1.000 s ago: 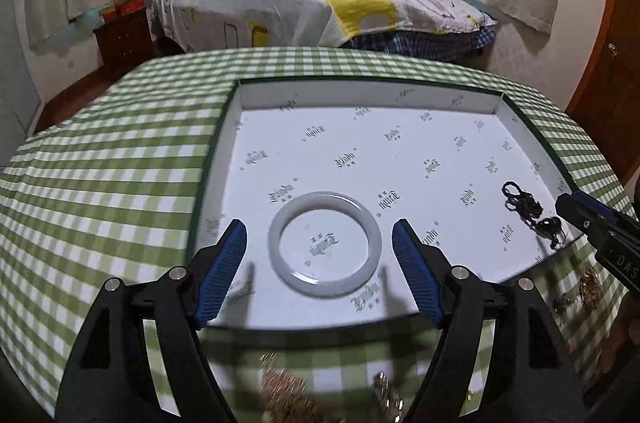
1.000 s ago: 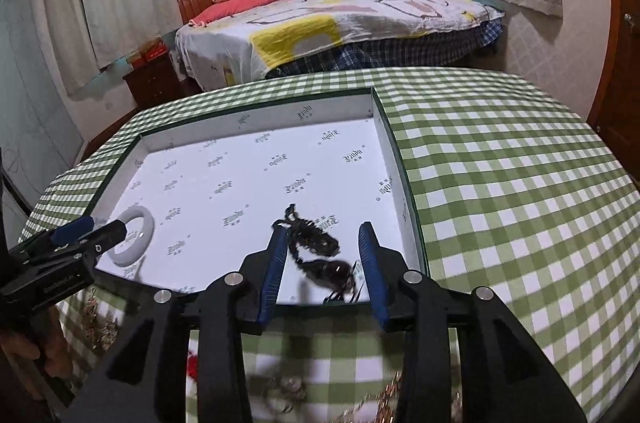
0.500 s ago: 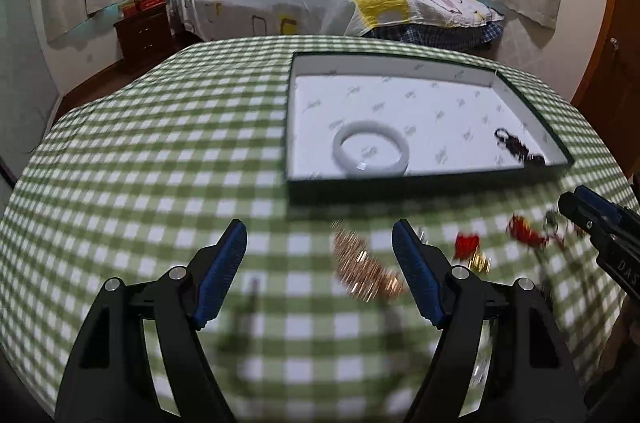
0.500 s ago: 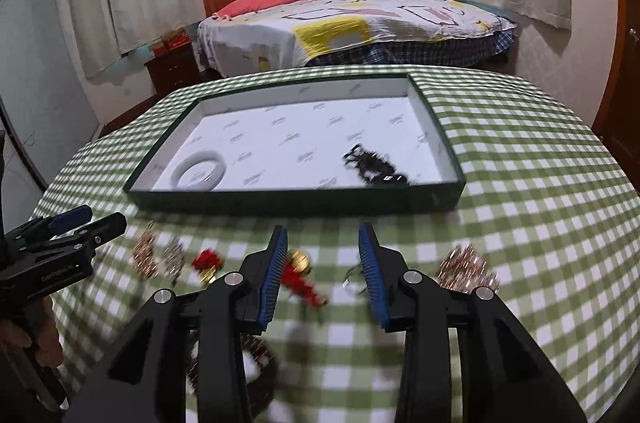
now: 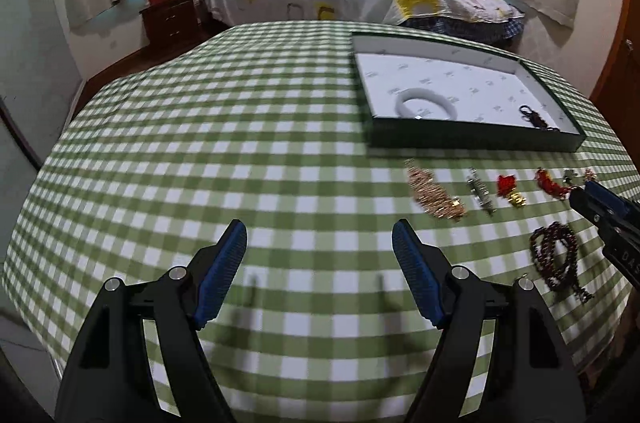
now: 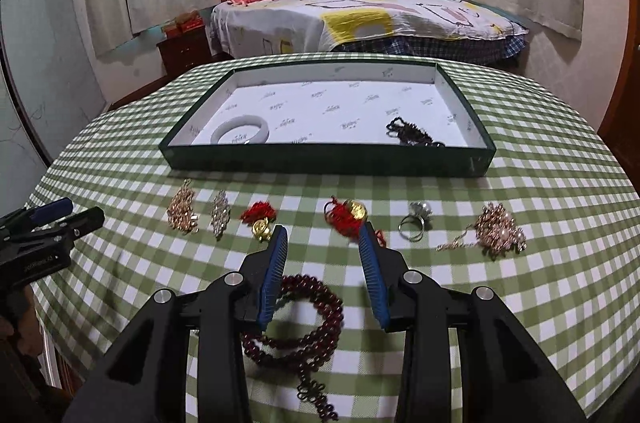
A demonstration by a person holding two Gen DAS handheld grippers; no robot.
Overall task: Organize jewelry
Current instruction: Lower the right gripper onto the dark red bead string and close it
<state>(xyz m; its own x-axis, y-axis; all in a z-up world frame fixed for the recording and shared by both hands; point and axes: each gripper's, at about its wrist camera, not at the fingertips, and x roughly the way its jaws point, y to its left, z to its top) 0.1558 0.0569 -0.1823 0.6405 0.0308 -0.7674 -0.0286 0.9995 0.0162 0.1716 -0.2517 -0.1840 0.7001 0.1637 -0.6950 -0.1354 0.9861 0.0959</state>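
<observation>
Both grippers spread & empty: R gripper (image 6: 322, 263) hangs over dark bead strand (image 6: 304, 319) w/ tray (image 6: 328, 159) beyond, L gripper (image 5: 320, 263) over bare cloth, so I'd drop R straight down, pinch one loop, lift slow to avoid snagging.

Left gripper (image 5: 319, 237) pulled back from dark green shallow tray (image 5: 472, 139) — a second ago blue pads flanked white bangle ring (image 5: 426, 104) inside it, now they hang over bare green-checked tablecloth (image 5: 240, 151), tray well off to right. Right gripper (image 6: 323, 238) also withdrawn — earlier straddling black beaded chain (image 6: 412, 135) in tray, now above dark red bead bracelet (image 6: 308, 319) near table's front edge, jaws spread wider. Row of loose pieces now in view before tray.
</observation>
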